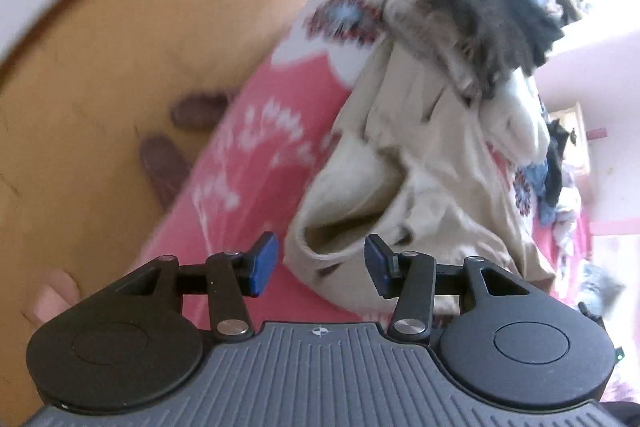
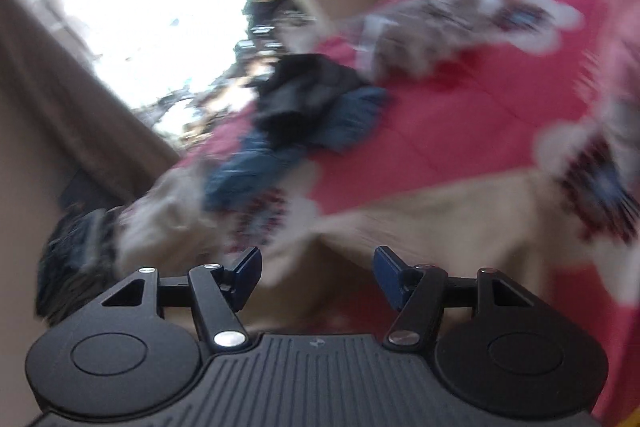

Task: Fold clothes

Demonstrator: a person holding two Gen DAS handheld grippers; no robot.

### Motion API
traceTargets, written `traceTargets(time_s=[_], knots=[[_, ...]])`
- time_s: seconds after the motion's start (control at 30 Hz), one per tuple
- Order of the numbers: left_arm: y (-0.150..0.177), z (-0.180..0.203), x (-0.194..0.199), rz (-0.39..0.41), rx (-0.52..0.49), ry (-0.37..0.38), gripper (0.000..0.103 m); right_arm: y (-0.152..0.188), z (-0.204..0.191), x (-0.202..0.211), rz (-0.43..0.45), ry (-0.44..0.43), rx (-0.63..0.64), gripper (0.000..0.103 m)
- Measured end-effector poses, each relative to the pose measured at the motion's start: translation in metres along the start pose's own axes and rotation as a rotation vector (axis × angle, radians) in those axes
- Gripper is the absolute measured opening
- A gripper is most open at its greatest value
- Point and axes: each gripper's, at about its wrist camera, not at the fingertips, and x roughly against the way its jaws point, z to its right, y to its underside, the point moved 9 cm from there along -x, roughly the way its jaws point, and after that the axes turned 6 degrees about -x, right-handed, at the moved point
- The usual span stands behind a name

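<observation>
Left gripper (image 1: pixel 322 263) jaws stand apart, empty, the beige garment (image 1: pixel 432 163) lying just beyond them. Right gripper (image 2: pixel 316 277) likewise parted, gripping nothing, above the same cloth.

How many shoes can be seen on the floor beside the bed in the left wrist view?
2. One shoe lies close to the edge of the pink bedspread; the other shoe lies nearer the camera. More may be hidden behind the bed.

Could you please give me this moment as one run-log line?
left gripper: open, empty | right gripper: open, empty | beige garment: crumpled on pink bedspread | right view: blurred
</observation>
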Motion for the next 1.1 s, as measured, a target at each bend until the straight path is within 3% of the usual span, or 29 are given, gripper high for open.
traceTargets(time_s=[0.1, 0.2, 0.33, 0.43, 0.6, 0.7, 0.8, 0.97, 1.1], knots=[[-0.017, 0.038, 0.024, 0.114, -0.118, -0.031, 0.048, 0.014, 0.02, 0.0, 0.007, 0.053, 0.006, 0.066], [-0.024, 0.099, 0.008, 0.168, -0.29, -0.016, 0.048, 0.027, 0.029, 0.0, 0.014, 0.105, 0.104, 0.066], [-0.011, 0.194, -0.075, 0.129, -0.513, 0.059, 0.049, 0.037, 0.017, 0.001, 0.026, 0.188, 0.32, 0.064], [0.006, 0.26, -0.149, 0.071, -0.661, 0.115, 0.049, 0.032, 0.015, 0.0, 0.033, 0.231, 0.386, 0.064], [0.037, 0.346, -0.249, 0.032, -0.875, 0.179, 0.049, 0.019, 0.031, -0.006, -0.002, 0.304, 0.377, 0.064], [0.053, 0.384, -0.278, 0.057, -0.998, 0.214, 0.049, 0.018, 0.043, -0.014, -0.025, 0.356, 0.363, 0.065], [0.067, 0.408, -0.294, 0.075, -1.105, 0.237, 0.049, 0.016, 0.073, -0.02, -0.052, 0.377, 0.139, 0.065], [0.102, 0.421, -0.304, 0.039, -1.312, 0.325, 0.053, 0.04, 0.109, -0.035, -0.14, 0.219, -0.371, 0.065], [0.132, 0.431, -0.316, -0.014, -1.432, 0.388, 0.064, 0.042, 0.124, -0.065, -0.11, 0.167, -0.518, 0.066]])
